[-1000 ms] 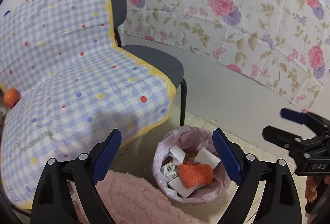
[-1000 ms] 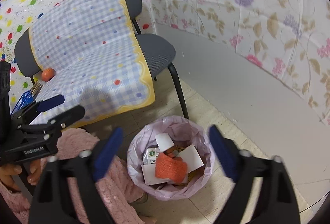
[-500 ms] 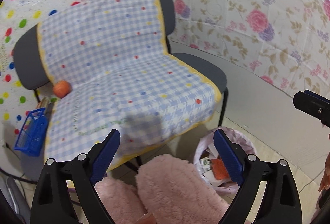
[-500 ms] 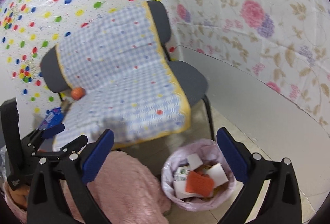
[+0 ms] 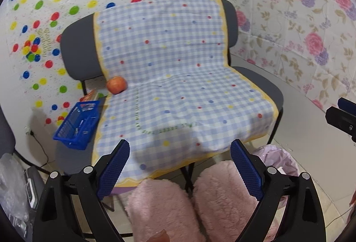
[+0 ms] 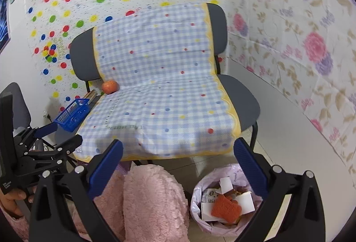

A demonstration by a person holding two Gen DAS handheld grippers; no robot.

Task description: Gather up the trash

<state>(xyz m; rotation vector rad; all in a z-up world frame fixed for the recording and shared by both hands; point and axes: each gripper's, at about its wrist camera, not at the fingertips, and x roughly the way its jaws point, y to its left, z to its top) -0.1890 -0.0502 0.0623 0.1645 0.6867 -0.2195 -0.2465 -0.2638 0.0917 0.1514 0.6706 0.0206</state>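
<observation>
Both claws, left (image 5: 179, 166) and right (image 6: 178, 164), gape empty; bin (image 6: 198, 194) seemingly full.

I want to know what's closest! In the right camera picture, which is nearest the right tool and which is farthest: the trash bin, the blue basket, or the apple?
1. Trash bin: nearest, on the floor just under the right tool.
2. Blue basket: farther off, left of the chair seat.
3. Apple: farthest, at the back of the seat on the checked cloth.
</observation>
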